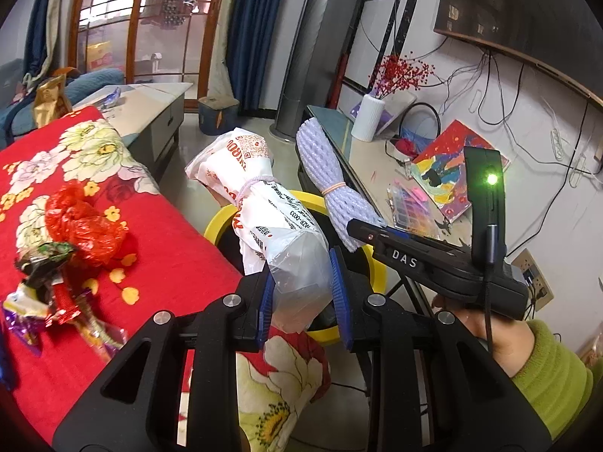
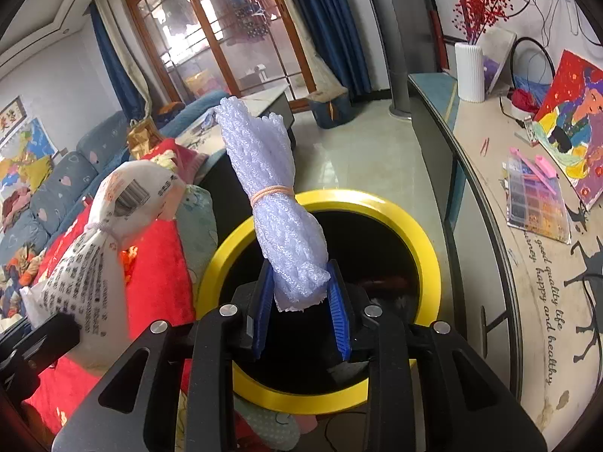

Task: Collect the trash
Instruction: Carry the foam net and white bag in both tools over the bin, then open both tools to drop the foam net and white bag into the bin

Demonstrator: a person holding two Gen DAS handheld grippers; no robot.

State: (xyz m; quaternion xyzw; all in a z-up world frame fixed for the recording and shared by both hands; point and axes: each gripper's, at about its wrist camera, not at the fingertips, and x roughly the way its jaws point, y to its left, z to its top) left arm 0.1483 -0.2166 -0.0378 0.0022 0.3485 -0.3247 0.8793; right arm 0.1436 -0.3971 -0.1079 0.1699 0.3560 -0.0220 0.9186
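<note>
— Gripping what, left side?
— My left gripper [image 1: 304,297] pinches a crinkly printed plastic bag [image 1: 279,233], tied with a band.
— And right?
— My right gripper [image 2: 301,312] clamps a knobbly foam-net roll [image 2: 275,203] above the round yellow-rimmed bin [image 2: 422,241]; crumpled wrappers [image 1: 49,286] lie at nine o'clock.

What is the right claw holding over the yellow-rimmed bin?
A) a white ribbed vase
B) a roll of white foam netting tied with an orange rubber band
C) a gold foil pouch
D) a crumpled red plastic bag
B: in the right wrist view, the right claw has its blue pads closed on the lower end of the banded roll of white foam netting, which stands above the black bin with the yellow rim.
</note>
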